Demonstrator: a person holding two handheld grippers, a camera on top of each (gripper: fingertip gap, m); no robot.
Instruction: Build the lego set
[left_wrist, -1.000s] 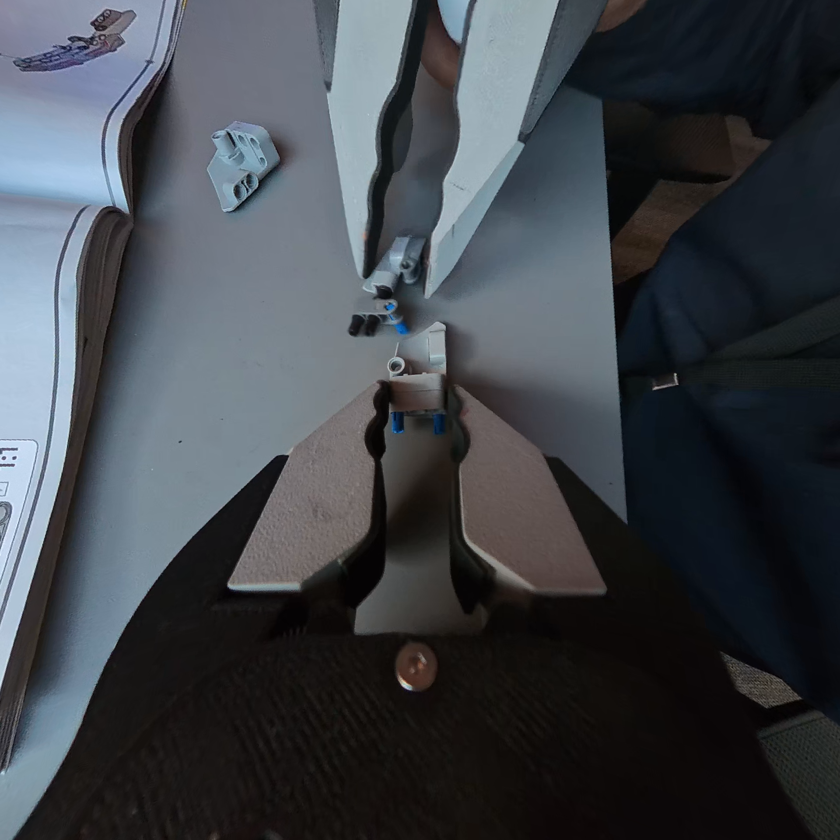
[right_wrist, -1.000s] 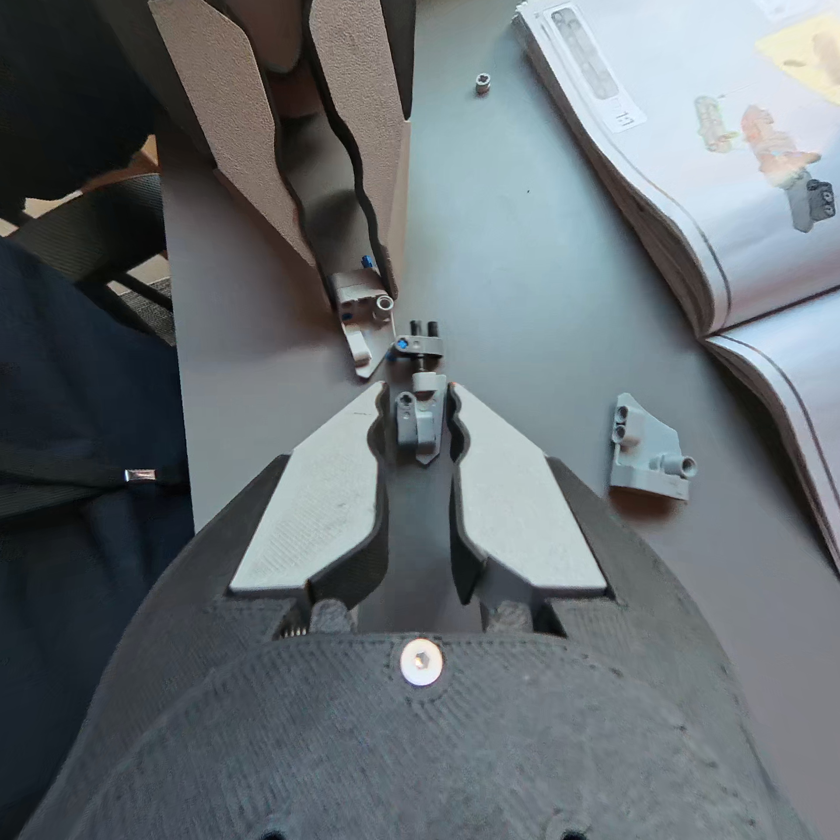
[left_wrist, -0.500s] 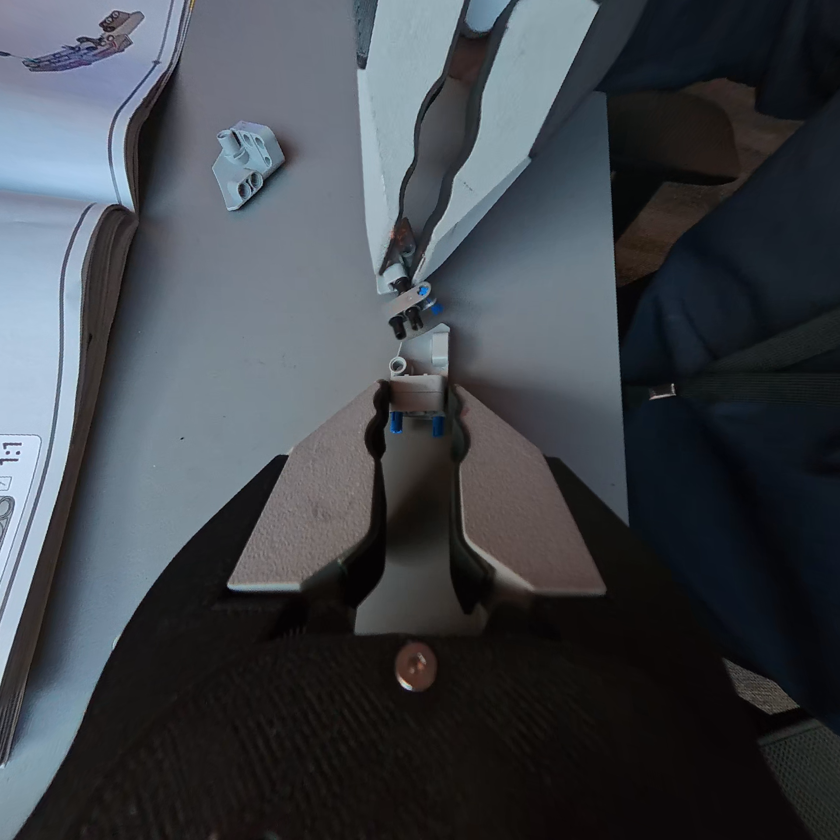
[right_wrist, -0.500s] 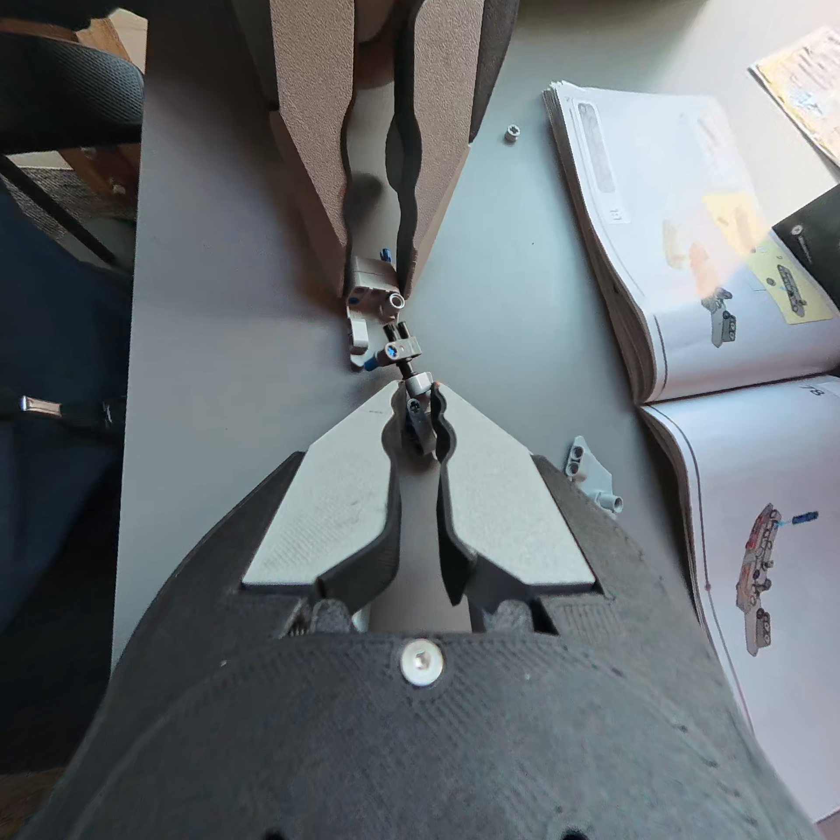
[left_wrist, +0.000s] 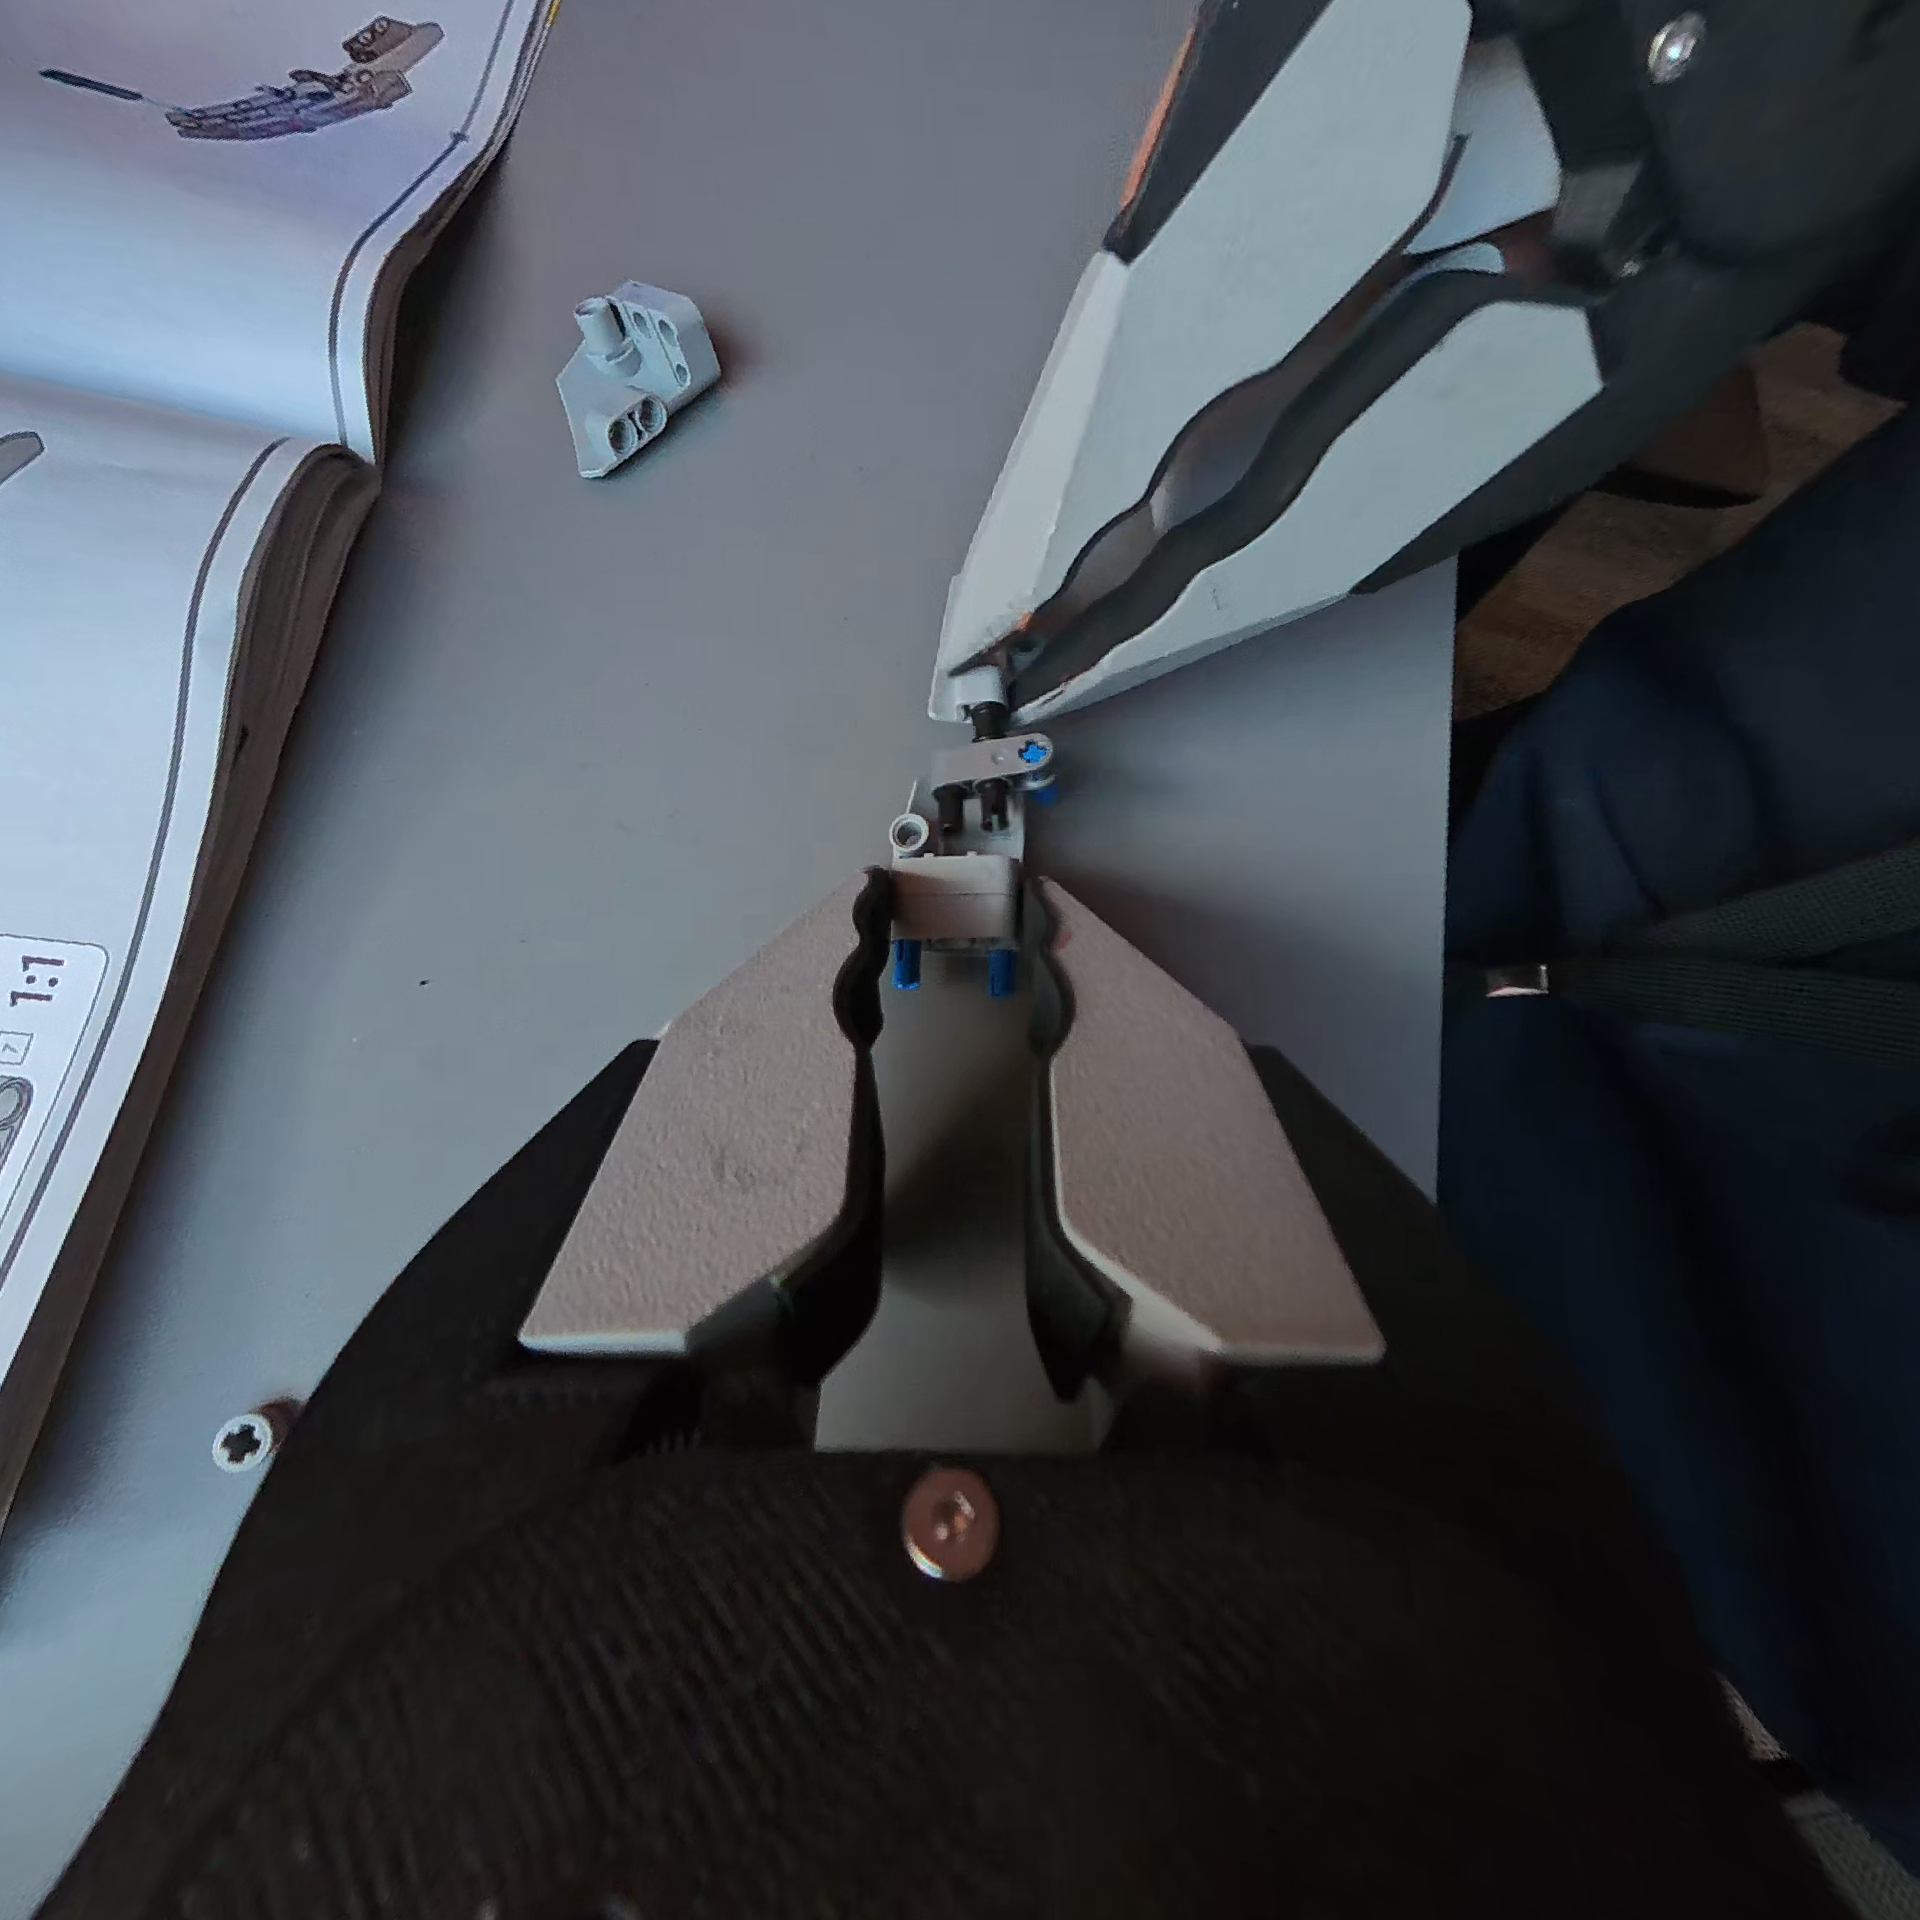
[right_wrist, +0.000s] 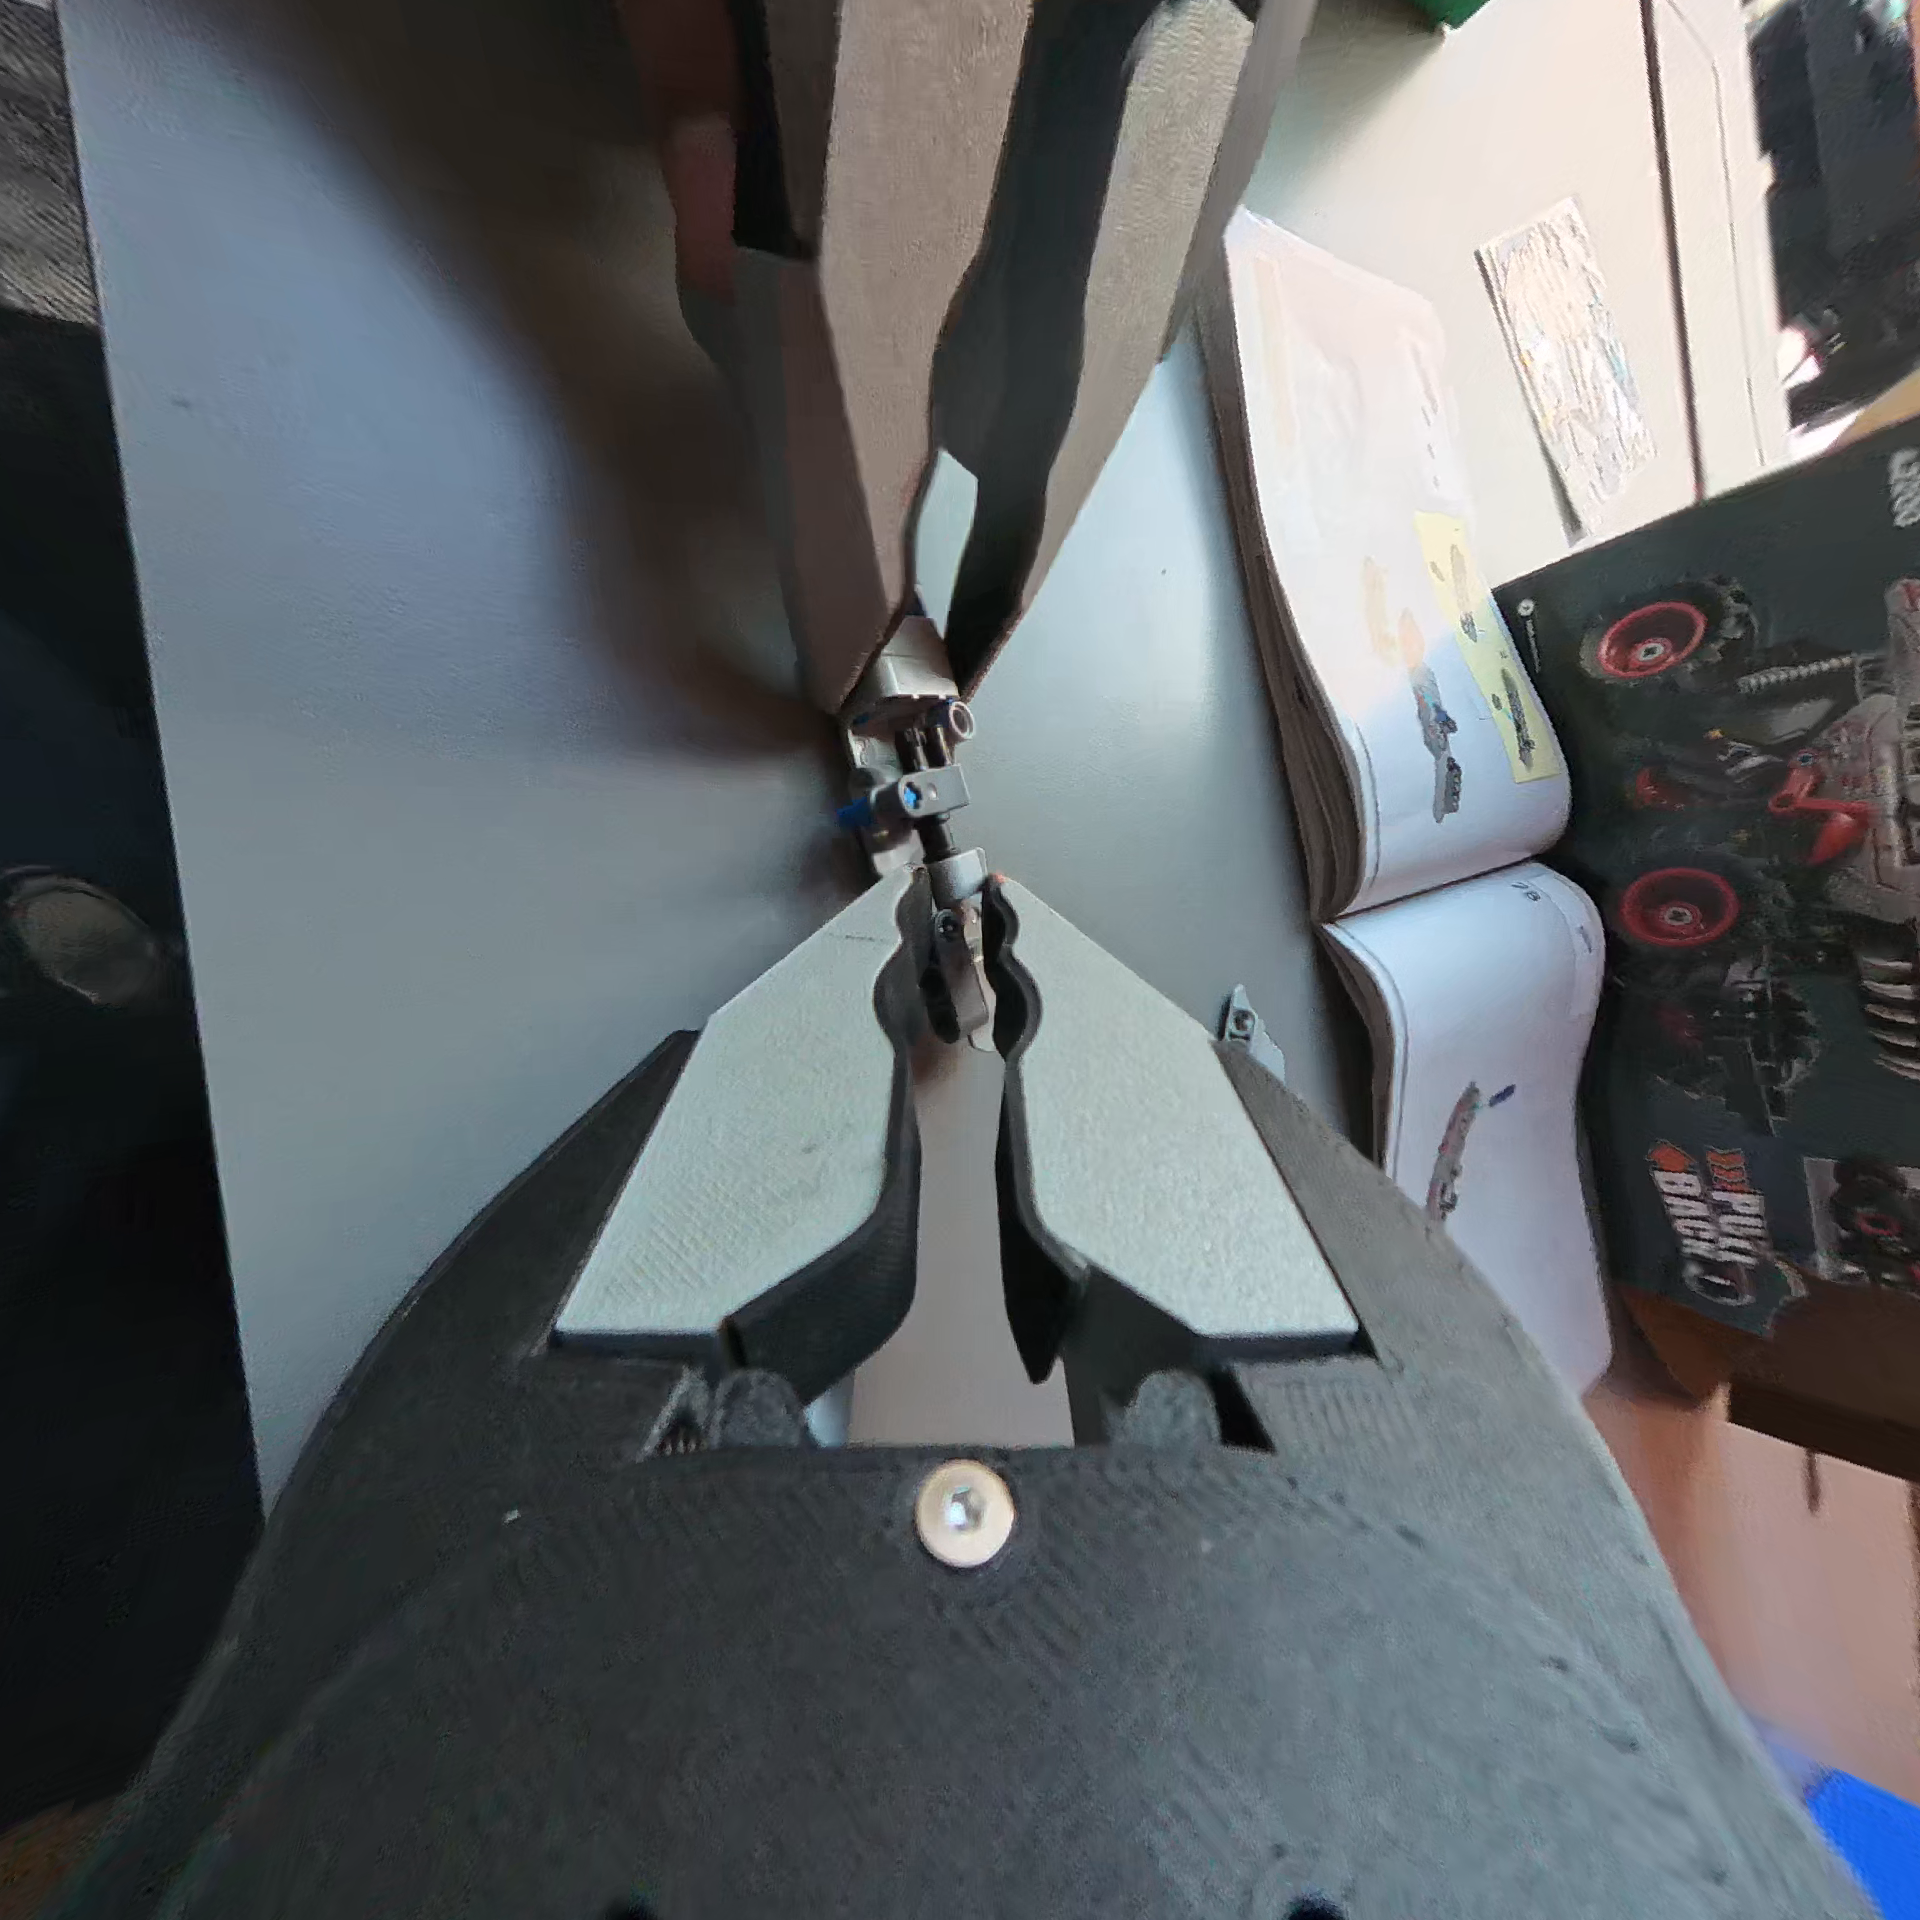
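Observation:
My left gripper (left_wrist: 961, 899) is shut on a grey lego block with blue pins (left_wrist: 956, 902), held over the grey table (left_wrist: 644, 727). My right gripper (right_wrist: 956, 899) is shut on a small grey connector assembly (right_wrist: 954, 935) with black pins and a blue axle end. In the left wrist view the right gripper (left_wrist: 987, 691) comes in from the upper right, and its assembly (left_wrist: 992, 764) has two black pins touching the block. In the right wrist view the left gripper (right_wrist: 914, 665) comes in from above, holding the block (right_wrist: 912, 675).
An open instruction booklet (left_wrist: 156, 520) lies at the left, also in the right wrist view (right_wrist: 1392, 665). A loose grey angled piece (left_wrist: 634, 390) lies by it. A small round grey part (left_wrist: 244, 1444) sits near the booklet. A lego box (right_wrist: 1756, 935) stands at the right. A person's dark clothing (left_wrist: 1683, 1143) is beyond the table's edge. The tips of both grippers are at nearly the same place. About 9 cm separates my right fingertips from the loose grey angled piece (left_wrist: 634, 390).
The right gripper has lifted its connector assembly off the table, swung round and brought its black pins against the block in my left gripper. The left gripper has held still.

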